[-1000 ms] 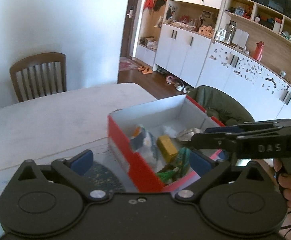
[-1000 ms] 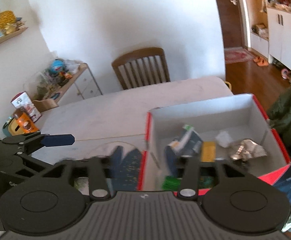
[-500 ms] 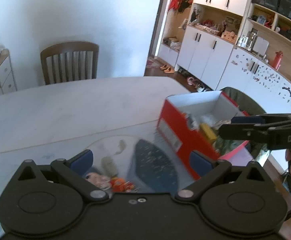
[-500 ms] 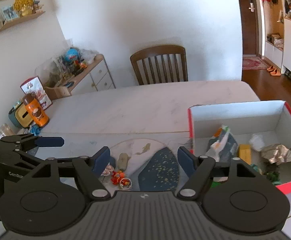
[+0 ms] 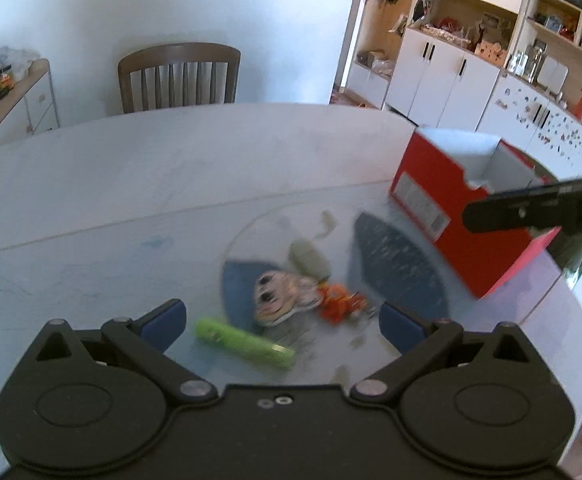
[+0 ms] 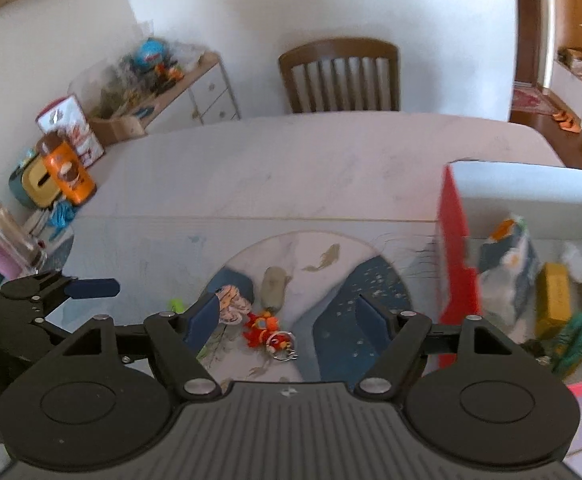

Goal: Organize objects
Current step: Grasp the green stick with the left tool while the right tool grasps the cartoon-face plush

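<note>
Now that I've swung both views off the red box [image 6: 453,240] back to the round mat [image 6: 323,252], my left gripper [image 5: 281,326] and right gripper [image 6: 287,316] hang empty, spread wide, over the green tube [image 5: 243,342] and orange keychain [image 6: 269,330] still awaiting boxing.

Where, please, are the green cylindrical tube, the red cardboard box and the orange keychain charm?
green cylindrical tube [image 5: 244,343]: left wrist view, mid-body.
red cardboard box [image 5: 435,200]: left wrist view, red outer side.
orange keychain charm [image 6: 262,326]: right wrist view, orange body.
</note>
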A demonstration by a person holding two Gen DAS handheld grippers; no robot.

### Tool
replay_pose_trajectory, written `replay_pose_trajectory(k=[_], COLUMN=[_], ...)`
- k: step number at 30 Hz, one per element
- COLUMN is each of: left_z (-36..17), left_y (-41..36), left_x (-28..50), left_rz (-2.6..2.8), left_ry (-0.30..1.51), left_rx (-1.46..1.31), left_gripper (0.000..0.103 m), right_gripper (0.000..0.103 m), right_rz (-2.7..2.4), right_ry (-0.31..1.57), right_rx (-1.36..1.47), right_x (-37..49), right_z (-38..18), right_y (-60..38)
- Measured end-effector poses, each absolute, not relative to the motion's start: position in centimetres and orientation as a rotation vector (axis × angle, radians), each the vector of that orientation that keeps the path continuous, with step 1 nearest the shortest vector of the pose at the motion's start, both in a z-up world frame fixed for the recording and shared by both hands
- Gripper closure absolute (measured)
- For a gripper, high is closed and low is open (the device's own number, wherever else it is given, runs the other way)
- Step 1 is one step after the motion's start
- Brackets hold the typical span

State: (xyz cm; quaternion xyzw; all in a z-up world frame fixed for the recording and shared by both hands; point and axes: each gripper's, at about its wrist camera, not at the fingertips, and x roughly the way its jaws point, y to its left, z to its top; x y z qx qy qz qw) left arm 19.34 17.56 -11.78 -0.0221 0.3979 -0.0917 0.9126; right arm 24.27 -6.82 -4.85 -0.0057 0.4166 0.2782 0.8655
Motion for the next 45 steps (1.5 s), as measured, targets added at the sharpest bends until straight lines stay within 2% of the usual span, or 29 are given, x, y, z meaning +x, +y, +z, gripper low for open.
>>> replay_pose_trajectory(k=[7,19,30,34,36,42,45], left_z=[-15.3,-18.0,-18.9,-18.9,-18.9,-18.8,-18.8], left_y=[18.7,19.4,19.5,19.6,19.6,19.7,19.7], left_x=[19.9,21.5,21.6,21.4,21.4,21.2,21.0], left_rz=[-0.236,-0.300,-0.288,-0.286,-0.287,-0.287,-0.287], left_ry=[0.843,0.847,0.819,0.807,0.806,0.804,0.806], left_rx=[0.029,0.057,0.071,0.073,0.071,0.074,0.073], left_gripper=[0.001,0.002,0.020,0.022,0.023,0.023,0.023], right_gripper=[0.028,0.028,0.028,0.035,0.042,0.046,0.054], right_rz=[0.667,0.772,0.789,0.793,0.794,0.803,0.794], right_ry=[0.911,0.980,0.994,1.010,1.014,1.028,1.022], right_rx=[-0.118,-0.302,-0.369,-0.373,-0.381,-0.411,-0.425], right_x=[25.0,26.5,27.5,27.8,27.9,27.9,27.7], right_z=[-6.8,-10.7,-13.3,-13.8,-14.0,-14.7,-15.0], right_y=[-2.5,3.5,6.7,7.1,7.3,7.9,8.2])
